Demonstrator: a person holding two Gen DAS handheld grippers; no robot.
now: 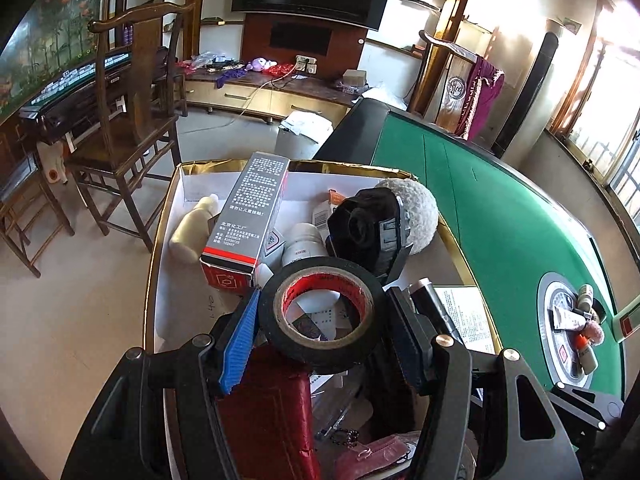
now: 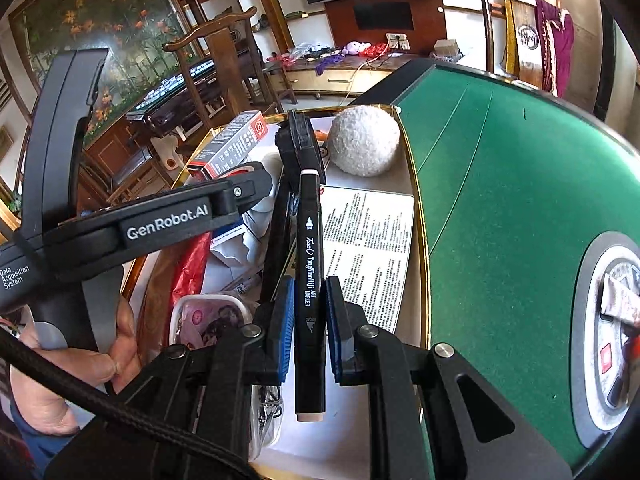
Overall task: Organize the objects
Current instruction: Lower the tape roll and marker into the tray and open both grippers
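Observation:
A gold-rimmed white box (image 1: 168, 216) at the edge of a green table holds the objects. My left gripper (image 1: 320, 312) is shut on a black tape roll (image 1: 320, 316) with a red core, held above the box. In the box lie a grey and red carton (image 1: 248, 220), a cream bottle (image 1: 192, 228), a white jar (image 1: 304, 240), a black part (image 1: 368, 232) and a white woolly ball (image 1: 420, 208). My right gripper (image 2: 306, 320) has its blue pads on both sides of a black art marker (image 2: 309, 280) that lies along the fingers over the box (image 2: 420, 220).
The green felt table (image 1: 480, 216) has a round centre well (image 1: 568, 332) with small bottles. A printed sheet (image 2: 368, 252) lies in the box. The left gripper's body (image 2: 140, 224) and the hand holding it fill the left of the right wrist view. Wooden chairs (image 1: 128, 132) stand on the floor.

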